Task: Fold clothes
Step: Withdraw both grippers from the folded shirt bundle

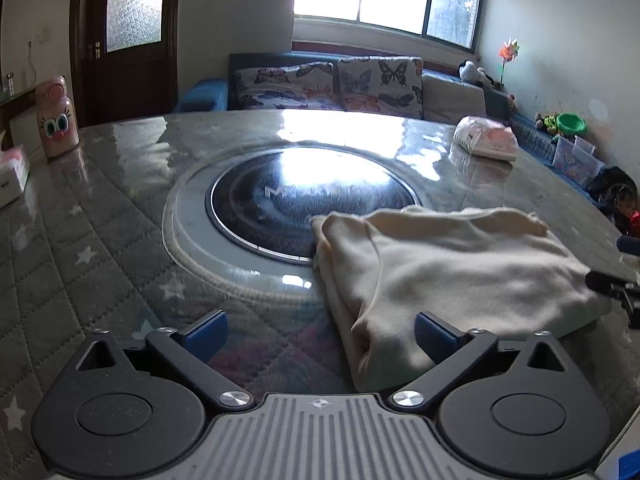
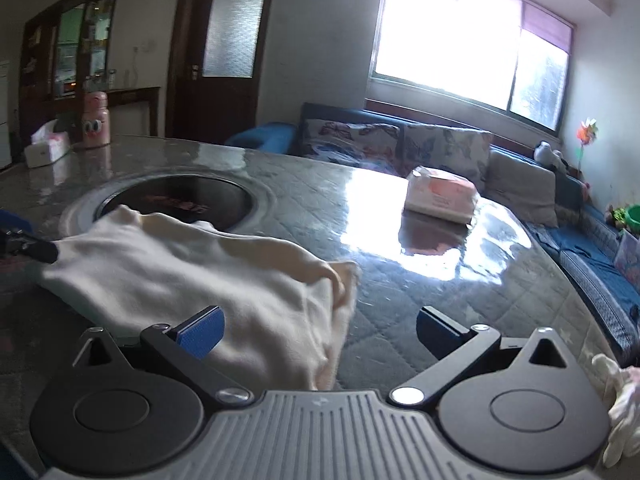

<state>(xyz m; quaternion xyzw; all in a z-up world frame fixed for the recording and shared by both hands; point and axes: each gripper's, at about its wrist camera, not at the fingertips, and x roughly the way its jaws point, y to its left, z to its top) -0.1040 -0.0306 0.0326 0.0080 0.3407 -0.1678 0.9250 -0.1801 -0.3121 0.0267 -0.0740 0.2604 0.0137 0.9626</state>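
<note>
A cream garment (image 1: 460,264) lies folded on the quilt-patterned table top (image 1: 100,240), its far edge overlapping the round dark inset. In the left wrist view my left gripper (image 1: 320,332) stands open at the garment's near left corner; cloth lies against the right blue pad (image 1: 434,334), not pinched. The right gripper's black fingertips (image 1: 608,284) show at the garment's right side. In the right wrist view the same garment (image 2: 200,272) spreads left of centre. My right gripper (image 2: 320,332) is open over its near right edge, the left pad (image 2: 202,332) above the cloth.
The round dark inset (image 1: 304,200) sits mid-table. A pink bottle with cartoon eyes (image 1: 58,120) and a tissue box (image 1: 12,176) stand far left, a tissue pack (image 1: 486,140) far right. A sofa with butterfly cushions (image 1: 332,84) runs behind. A gloved hand (image 2: 620,408) shows bottom right.
</note>
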